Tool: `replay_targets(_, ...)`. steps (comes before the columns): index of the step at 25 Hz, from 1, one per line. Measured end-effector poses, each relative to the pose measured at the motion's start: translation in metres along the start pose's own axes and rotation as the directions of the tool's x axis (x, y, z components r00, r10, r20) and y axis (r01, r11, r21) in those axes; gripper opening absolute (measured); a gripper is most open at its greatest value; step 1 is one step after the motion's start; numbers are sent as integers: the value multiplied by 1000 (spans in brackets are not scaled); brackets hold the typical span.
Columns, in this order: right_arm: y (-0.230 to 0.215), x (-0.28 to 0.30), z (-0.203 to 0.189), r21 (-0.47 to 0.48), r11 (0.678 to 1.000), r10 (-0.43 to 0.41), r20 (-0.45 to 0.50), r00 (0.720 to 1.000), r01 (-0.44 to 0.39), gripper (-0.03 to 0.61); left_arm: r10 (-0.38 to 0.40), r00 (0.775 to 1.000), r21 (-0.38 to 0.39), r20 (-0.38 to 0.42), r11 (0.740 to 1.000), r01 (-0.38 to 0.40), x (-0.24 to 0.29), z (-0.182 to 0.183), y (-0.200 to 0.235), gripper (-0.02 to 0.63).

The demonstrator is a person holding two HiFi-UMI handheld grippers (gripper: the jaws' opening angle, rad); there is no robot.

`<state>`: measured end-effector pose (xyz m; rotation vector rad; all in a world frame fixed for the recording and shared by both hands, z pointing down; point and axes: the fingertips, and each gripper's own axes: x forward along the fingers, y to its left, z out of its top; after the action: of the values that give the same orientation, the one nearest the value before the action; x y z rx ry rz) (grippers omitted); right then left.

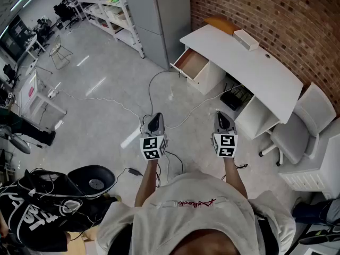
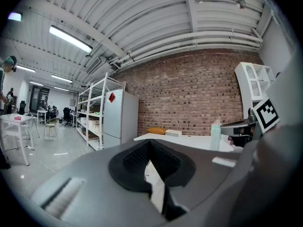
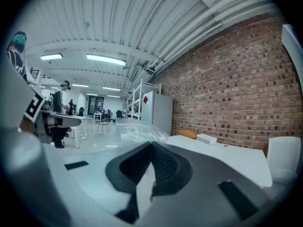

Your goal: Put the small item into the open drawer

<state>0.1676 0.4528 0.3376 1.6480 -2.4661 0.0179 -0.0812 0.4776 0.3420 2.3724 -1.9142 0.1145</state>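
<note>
A white desk (image 1: 249, 62) stands against the brick wall, and its drawer (image 1: 191, 62) is pulled open toward the floor. I stand a few steps away from it, holding both grippers out at waist height. My right gripper (image 1: 223, 120) is shut on a small clear plastic item (image 3: 137, 131), which sticks out past its tips (image 3: 151, 145). The left gripper view shows this item (image 2: 216, 135) as a pale translucent shape. My left gripper (image 1: 155, 122) is shut with nothing in it (image 2: 150, 143). In the head view the item is too small to make out.
A small white box (image 1: 246, 39) and an orange cushion (image 1: 220, 23) lie on the desk. A white chair (image 1: 303, 132) stands to its right. Cables (image 1: 159, 84) trail across the floor. A grey cabinet (image 1: 159, 20) and shelving (image 1: 114, 15) stand beyond, and a black round base (image 1: 95, 179) sits at my left.
</note>
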Motion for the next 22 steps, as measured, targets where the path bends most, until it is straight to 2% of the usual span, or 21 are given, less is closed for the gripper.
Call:
replay_targets(12,-3,4,-6,12,1000,1,9,1000,-1,12,-16,1000,9,-6,1000,16,8,-9,-6,8)
replay_targets(22,-21,6,-8,6,999,32,19,999,-32,12,-12,1000,16,-7,1000,12,18,-7,-30,8)
